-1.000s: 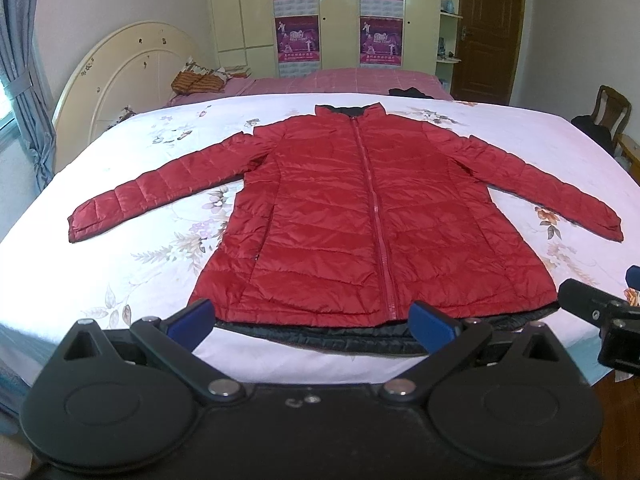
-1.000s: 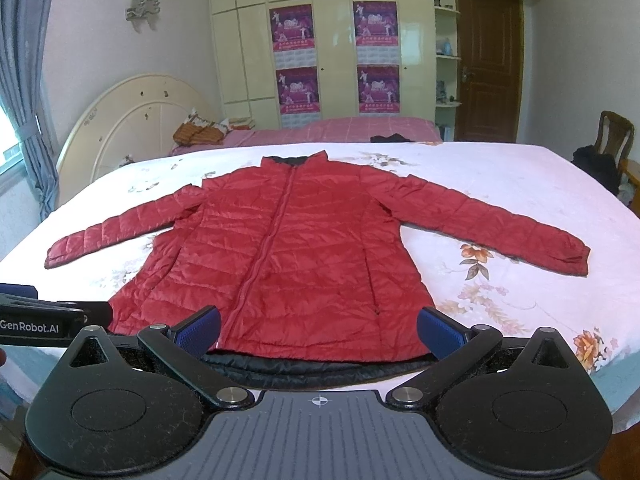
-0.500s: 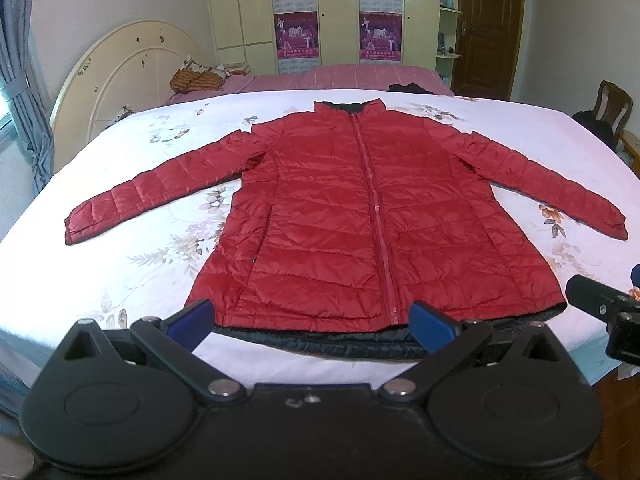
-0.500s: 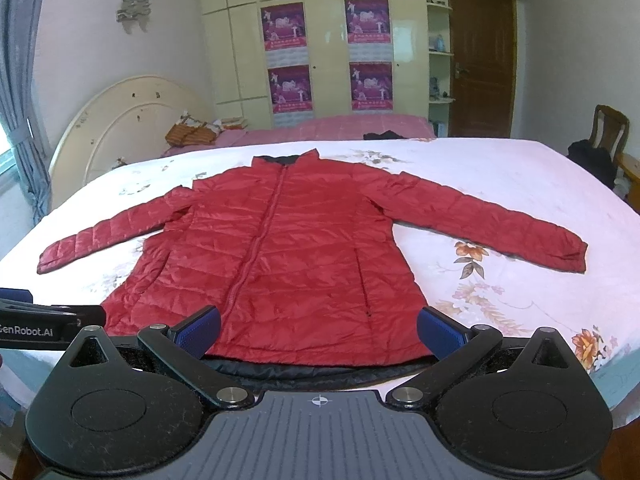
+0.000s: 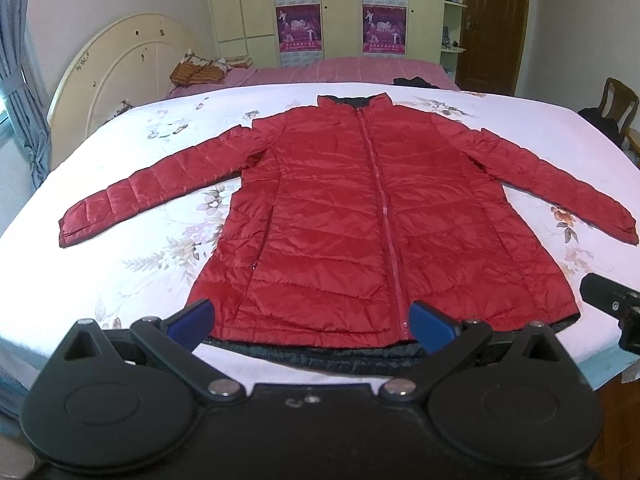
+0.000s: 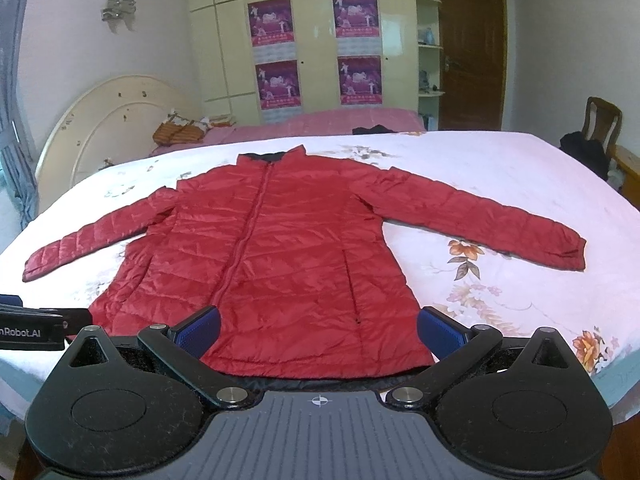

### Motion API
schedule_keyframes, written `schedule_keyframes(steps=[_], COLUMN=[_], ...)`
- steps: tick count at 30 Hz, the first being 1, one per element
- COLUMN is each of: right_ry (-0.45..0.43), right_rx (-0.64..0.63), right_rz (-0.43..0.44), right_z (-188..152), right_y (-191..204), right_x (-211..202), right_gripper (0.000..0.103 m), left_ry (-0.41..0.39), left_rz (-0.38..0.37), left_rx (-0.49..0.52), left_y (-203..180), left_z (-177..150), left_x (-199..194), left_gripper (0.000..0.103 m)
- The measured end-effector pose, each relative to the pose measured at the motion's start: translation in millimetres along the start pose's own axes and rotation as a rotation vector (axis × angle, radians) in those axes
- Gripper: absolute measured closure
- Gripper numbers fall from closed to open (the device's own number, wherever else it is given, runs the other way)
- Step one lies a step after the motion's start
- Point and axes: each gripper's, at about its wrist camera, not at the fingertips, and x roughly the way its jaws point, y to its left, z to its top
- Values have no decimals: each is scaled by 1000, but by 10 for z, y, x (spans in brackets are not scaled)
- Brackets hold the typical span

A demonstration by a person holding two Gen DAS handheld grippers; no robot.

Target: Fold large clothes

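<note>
A red quilted jacket (image 5: pixel 372 216) (image 6: pixel 276 256) lies flat and zipped on the floral bed sheet (image 5: pixel 132 248) (image 6: pixel 500 184), both sleeves spread out, its dark lining showing along the near hem. My left gripper (image 5: pixel 310 320) hovers open just before the hem, left of the zipper end. My right gripper (image 6: pixel 320 330) is open too, above the hem on the jacket's right half. Neither holds anything. The right gripper's black body (image 5: pixel 612 304) shows at the edge of the left wrist view, and the left gripper's body (image 6: pixel 36 326) at the edge of the right wrist view.
A cream headboard (image 5: pixel 120 76) stands at the left of the bed. A pink bed (image 5: pixel 352 70) with a patterned bag (image 5: pixel 198 74) lies behind, before cupboards with posters (image 6: pixel 316 48). A brown door (image 6: pixel 470 48) and a wooden chair (image 6: pixel 600 132) with dark clothing are at the right.
Both grippers have drifted slightly closer over the near hem, and the left view tilts down a little. The jacket has not moved and both grippers stay open.
</note>
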Motion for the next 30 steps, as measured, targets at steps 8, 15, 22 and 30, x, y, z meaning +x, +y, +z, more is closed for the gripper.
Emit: schedule_keyframes(steps=[8, 15, 22, 30], right_ry=[1, 8, 12, 3], right_rx=[21, 41, 69, 103], right_rz=[-31, -69, -118, -186], right_z=[112, 248, 383, 580], right_y=[-58, -101, -143, -100], right_x=[227, 510, 811, 1103], right_gripper=[0, 0, 0, 0], left_ry=[12, 21, 19, 10], left_rz=[2, 3, 1, -22], left_rx=[-6, -12, -10, 27], left_y=[53, 131, 242, 361], left_z=[157, 350, 591, 885], left_x=[242, 528, 898, 1315], left_gripper=[0, 0, 0, 0])
